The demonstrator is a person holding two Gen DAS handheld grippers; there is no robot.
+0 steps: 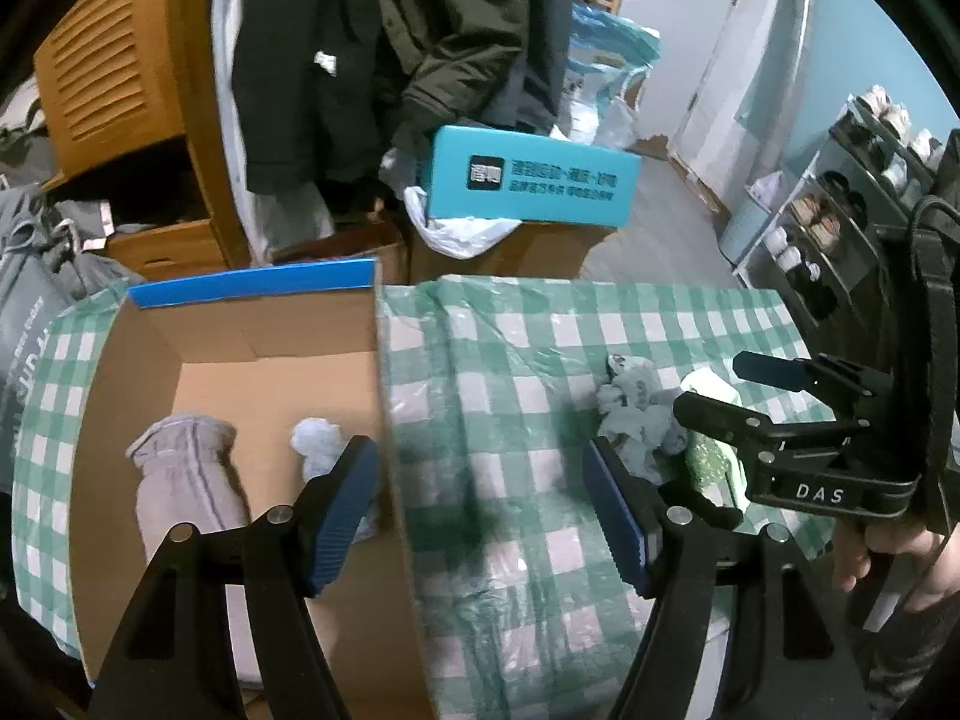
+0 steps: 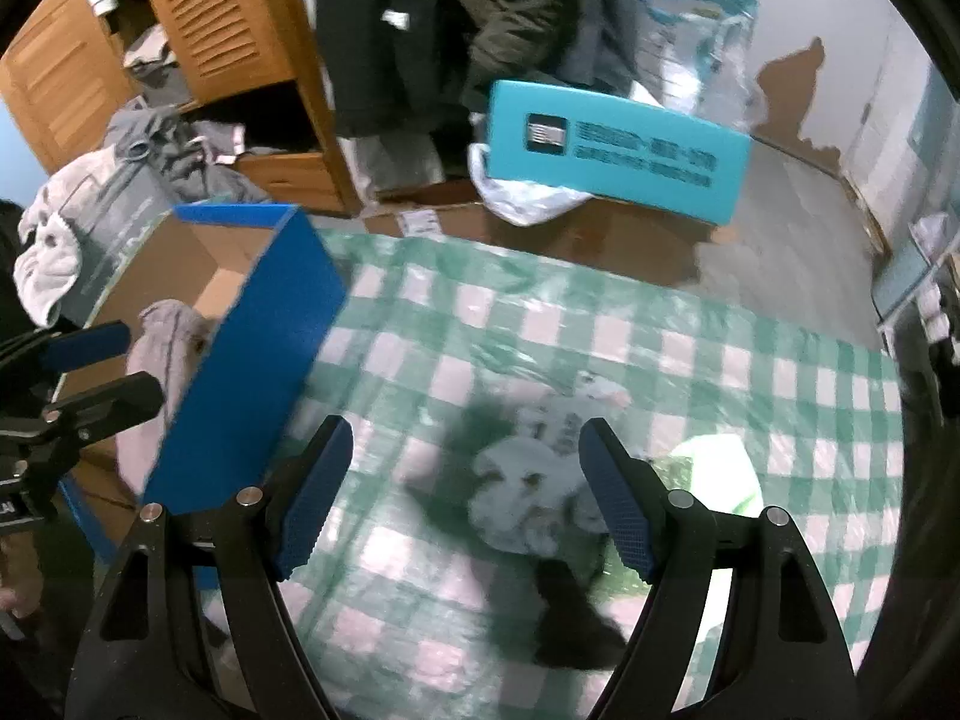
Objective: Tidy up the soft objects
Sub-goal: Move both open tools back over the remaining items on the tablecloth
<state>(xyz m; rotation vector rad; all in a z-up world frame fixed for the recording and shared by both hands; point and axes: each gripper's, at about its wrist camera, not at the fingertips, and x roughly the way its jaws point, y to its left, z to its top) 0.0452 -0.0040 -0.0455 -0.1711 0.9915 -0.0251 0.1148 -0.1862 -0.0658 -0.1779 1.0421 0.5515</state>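
An open cardboard box (image 1: 384, 360) with blue outer walls (image 2: 252, 372) stands on the left of the checked tablecloth (image 1: 528, 540). Inside lie a grey-lilac sock (image 1: 180, 474) and a pale blue soft piece (image 1: 315, 444). A crumpled grey-blue soft item (image 1: 636, 414) lies on the cloth, also in the right wrist view (image 2: 528, 480), beside a green and white soft item (image 2: 720, 474). My left gripper (image 1: 480, 516) is open and empty, straddling the box's right wall. My right gripper (image 2: 465, 498) is open, hovering just above the grey-blue item.
A teal box (image 1: 528, 183) rests on cardboard cartons behind the table. Dark coats (image 1: 372, 48) hang by a wooden cabinet (image 1: 114, 78). A shoe rack (image 1: 840, 210) stands at the right. Grey clothes are piled at the left (image 2: 162, 144).
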